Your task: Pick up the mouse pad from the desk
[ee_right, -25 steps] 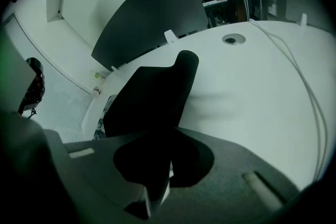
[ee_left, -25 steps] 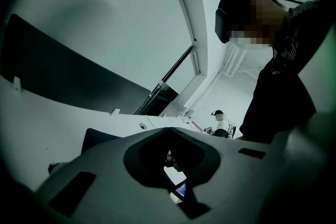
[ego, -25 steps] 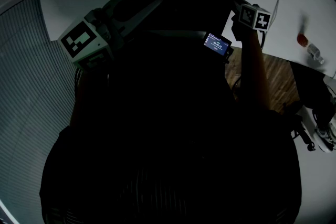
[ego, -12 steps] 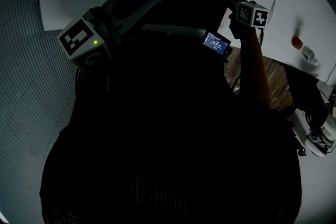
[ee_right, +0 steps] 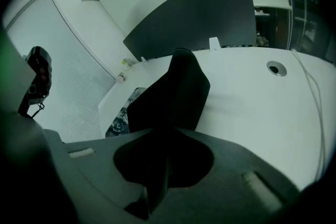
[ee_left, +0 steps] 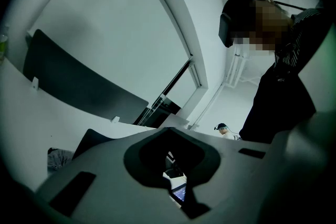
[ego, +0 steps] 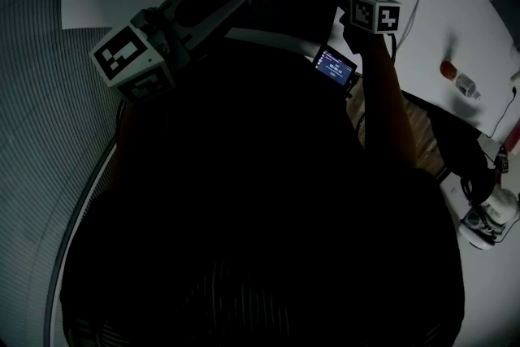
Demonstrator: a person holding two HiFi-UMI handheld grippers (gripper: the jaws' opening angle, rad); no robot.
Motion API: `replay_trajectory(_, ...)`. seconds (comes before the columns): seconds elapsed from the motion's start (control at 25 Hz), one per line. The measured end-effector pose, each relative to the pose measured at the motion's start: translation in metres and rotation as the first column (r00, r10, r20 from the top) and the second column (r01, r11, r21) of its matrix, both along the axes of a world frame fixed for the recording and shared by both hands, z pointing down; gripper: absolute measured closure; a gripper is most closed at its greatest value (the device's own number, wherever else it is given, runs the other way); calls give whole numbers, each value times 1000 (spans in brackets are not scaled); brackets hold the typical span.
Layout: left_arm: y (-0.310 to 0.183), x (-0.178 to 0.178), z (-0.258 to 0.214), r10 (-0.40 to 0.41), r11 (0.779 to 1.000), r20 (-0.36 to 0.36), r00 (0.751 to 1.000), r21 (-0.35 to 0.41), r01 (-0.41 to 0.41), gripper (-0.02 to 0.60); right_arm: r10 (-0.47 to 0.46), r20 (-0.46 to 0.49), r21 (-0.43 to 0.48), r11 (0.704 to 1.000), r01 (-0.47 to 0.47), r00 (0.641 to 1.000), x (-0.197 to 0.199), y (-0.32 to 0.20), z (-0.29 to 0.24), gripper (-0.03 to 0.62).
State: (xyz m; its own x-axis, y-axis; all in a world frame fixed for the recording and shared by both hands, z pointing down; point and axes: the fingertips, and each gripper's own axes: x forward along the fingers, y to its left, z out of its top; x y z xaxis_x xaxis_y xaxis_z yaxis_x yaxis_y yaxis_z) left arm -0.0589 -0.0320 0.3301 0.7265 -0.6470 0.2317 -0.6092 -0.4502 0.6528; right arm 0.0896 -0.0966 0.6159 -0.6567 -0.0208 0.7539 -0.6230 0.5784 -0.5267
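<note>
Mouse pad point(ee_right: 176, 94) tight in closed right claw point(ee_right: 160, 176).

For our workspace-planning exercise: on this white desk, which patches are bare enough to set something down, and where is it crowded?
Bare: the desk between the held mouse pad and the grommet hole, up to the dark partition. Crowded: the far-left end, with a small bottle and a patterned item; a cable crosses the right edge.

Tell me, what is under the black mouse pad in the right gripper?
The right gripper, shut on the mouse pad, holds it above the white desk. A patterned item shows past its left edge. The desk directly beneath the pad is covered from view.
</note>
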Motion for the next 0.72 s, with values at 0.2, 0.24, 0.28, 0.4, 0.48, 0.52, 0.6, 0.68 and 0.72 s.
replay_trajectory(0.2, 3, 0, -17, -17, 1000, 1, 1000, 5, 17, 574, -11, 69, -52, 999, 14, 998, -25, 10, -17, 577)
replay_trajectory(0.24, 6, 1, -26, -18, 1000, 5, 1000, 12, 18, 574, 0, 96, -63, 998, 6, 995, -29, 12, -29, 577)
replay_trajectory(0.28, 8, 0, -32, -20, 1000, 8, 1000, 16, 20, 574, 20, 129, -83, 997, -9, 991, -34, 13, -38, 577)
replay_trajectory(0.4, 10, -2, -33, -24, 999, 10, 1000, 28, 24, 574, 109, 248, -166, 984, -69, 963, -48, 10, -58, 577)
replay_trajectory(0.48, 9, -1, -33, -24, 999, 7, 1000, 38, 24, 574, 153, 326, -202, 975, -90, 933, -54, 2, -77, 577)
replay_trajectory(0.52, 8, -1, -34, -25, 999, 8, 1000, 42, 25, 574, 164, 363, -209, 974, -91, 917, -57, -1, -89, 577)
replay_trajectory(0.6, 7, -1, -36, -29, 998, 10, 1000, 53, 28, 574, 171, 436, -208, 974, -86, 883, -64, -9, -116, 577)
replay_trajectory(0.68, 5, -2, -39, -36, 997, 4, 999, 69, 36, 574, 166, 505, -193, 978, -77, 847, -71, -16, -146, 577)
replay_trajectory(0.72, 4, -2, -41, -38, 996, 0, 999, 79, 38, 574, 155, 536, -179, 982, -68, 830, -75, -18, -162, 577)
